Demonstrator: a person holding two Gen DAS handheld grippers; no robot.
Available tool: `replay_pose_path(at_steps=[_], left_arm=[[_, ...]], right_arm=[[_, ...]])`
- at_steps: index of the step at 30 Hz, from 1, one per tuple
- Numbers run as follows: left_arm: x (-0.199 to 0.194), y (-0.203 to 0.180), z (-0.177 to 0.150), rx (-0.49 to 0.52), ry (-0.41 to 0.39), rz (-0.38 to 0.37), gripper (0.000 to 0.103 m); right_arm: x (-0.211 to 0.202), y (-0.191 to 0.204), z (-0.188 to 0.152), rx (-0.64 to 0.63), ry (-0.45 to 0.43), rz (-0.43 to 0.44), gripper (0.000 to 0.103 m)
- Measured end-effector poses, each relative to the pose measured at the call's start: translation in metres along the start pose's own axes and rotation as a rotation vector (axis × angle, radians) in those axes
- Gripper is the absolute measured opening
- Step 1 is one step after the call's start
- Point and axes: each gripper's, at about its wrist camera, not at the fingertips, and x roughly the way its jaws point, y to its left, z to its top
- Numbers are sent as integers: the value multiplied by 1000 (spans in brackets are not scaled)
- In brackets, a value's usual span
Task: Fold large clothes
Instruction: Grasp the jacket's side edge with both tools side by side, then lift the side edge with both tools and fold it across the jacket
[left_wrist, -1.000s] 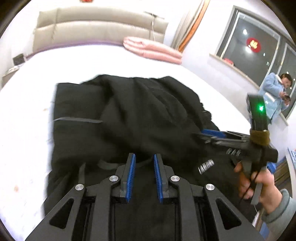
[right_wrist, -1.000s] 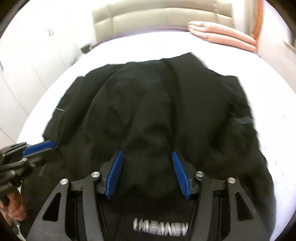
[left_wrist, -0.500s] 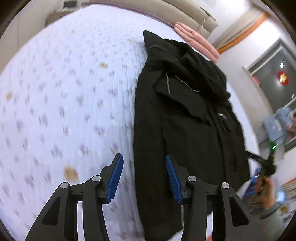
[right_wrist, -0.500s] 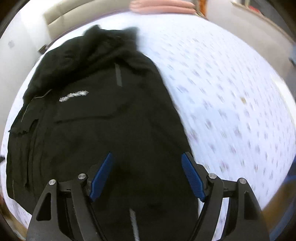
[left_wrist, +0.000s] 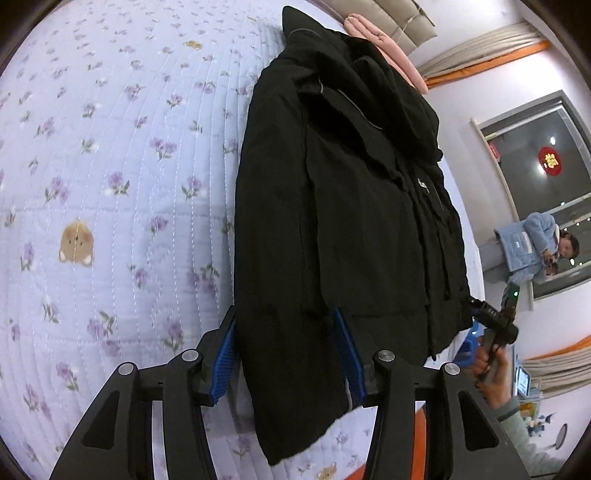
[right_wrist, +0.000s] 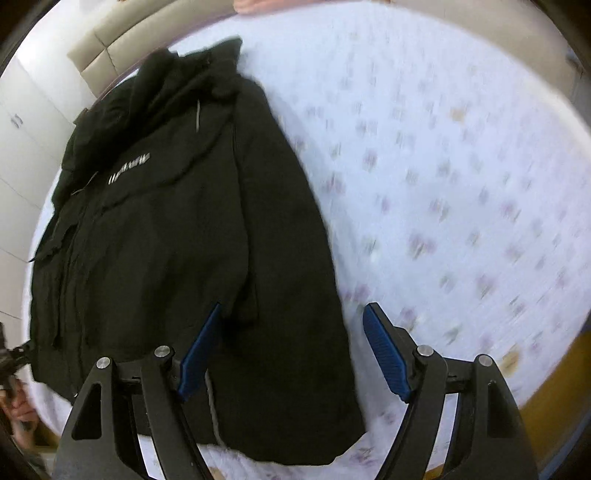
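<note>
A large black jacket lies flat on the bed, hood toward the headboard, a white logo on its chest. My left gripper hangs over its lower left sleeve edge, and its jaws are opening, with the black cloth under the gap and no pad pressing on it. My right gripper stands wide over the lower right sleeve, its blue pads clear of the cloth. The right gripper also shows at the jacket's far hem in the left wrist view.
The quilt is pale with purple flowers and small bear patches. Folded pink bedding lies by the beige headboard. A person in a blue coat sits by a dark window. An orange floor strip borders the bed.
Both grippers moved from the jacket's middle out to opposite sides near the hem. Both pairs of jaws widened. The jacket now lies flat lengthwise.
</note>
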Motion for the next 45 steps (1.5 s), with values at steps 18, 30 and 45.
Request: replay_pose_path(at_steps=[18,30,45], left_arm=[[-1,2,-25,-54,48,-31,52],[-13,-61,-34,165,-102,130,7],[-63,-58,-80,253,-37,64,7]], right_arm=[[3,34,-17,-131,52,-11,57],[-11,67,-23,-150,-49,-79,15],[-63,76,-66,-259,-26,-59,14]])
